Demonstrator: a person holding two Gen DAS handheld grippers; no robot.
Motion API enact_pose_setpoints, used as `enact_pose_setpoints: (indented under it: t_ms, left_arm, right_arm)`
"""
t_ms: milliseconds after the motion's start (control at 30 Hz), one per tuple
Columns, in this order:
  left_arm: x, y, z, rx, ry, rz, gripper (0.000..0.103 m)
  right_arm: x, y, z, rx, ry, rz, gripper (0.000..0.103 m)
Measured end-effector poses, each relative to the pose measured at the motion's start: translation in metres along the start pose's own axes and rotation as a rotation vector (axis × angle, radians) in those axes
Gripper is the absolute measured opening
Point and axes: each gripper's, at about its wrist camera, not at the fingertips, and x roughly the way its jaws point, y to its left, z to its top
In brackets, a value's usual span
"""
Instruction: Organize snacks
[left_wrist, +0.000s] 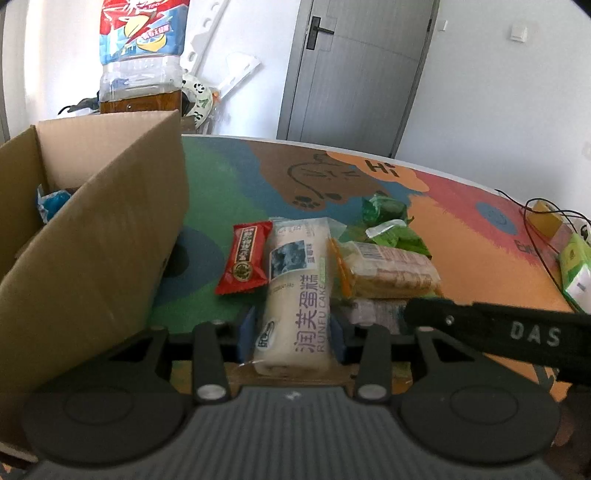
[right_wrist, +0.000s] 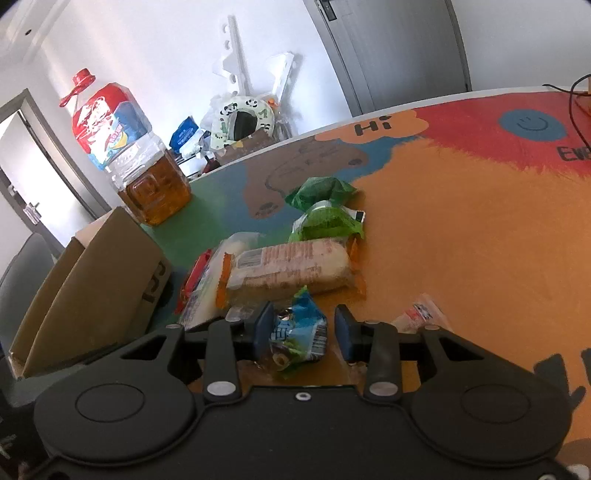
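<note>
My left gripper (left_wrist: 291, 336) is shut on a long white cake pack (left_wrist: 295, 295) that lies lengthwise on the table, its blue pads pressing both sides. A red packet (left_wrist: 245, 258) lies just left of the pack. Right of it is a biscuit pack (left_wrist: 388, 273) with orange ends. My right gripper (right_wrist: 303, 330) is shut on a crumpled blue snack packet (right_wrist: 299, 332), just in front of the biscuit pack (right_wrist: 291, 269). Two green packets (right_wrist: 325, 221) lie behind. An open cardboard box (left_wrist: 92, 221) stands at the left with a blue packet (left_wrist: 51, 201) inside.
A black housing lettered DAS (left_wrist: 517, 332) crosses the lower right of the left wrist view. A large oil bottle (right_wrist: 147, 184) stands behind the box (right_wrist: 92, 277). A small red-and-white packet (right_wrist: 417, 314) lies at my right. A yellow box with cables (left_wrist: 546, 218) and a green carton (left_wrist: 576, 266) sit far right.
</note>
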Motion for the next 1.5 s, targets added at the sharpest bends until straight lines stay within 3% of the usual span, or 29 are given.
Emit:
enact_pose_setpoints:
  t_ms: [267, 433, 833, 1033, 1500]
  left_arm:
    - [-0.009, 0.000, -0.003, 0.010, -0.009, -0.020, 0.032]
    - [-0.017, 0.001, -0.002, 0.010, -0.006, -0.024, 0.027]
    - [-0.044, 0.008, 0.001, -0.016, -0.015, -0.073, 0.016]
    - [-0.056, 0.015, 0.001, -0.031, -0.031, -0.087, 0.016]
    - [-0.103, 0.023, 0.026, -0.020, -0.146, -0.111, 0.015]
  right_arm:
    - [0.001, -0.001, -0.005, -0.001, 0.003, 0.010, 0.033]
    - [-0.018, -0.001, -0.008, 0.000, -0.064, 0.006, 0.032]
    - [-0.044, 0.007, -0.008, 0.001, -0.130, 0.033, 0.032]
    - [-0.049, 0.014, -0.009, -0.008, -0.141, 0.041, 0.032]
    - [-0.065, 0.038, -0.001, -0.031, -0.190, 0.078, 0.031]
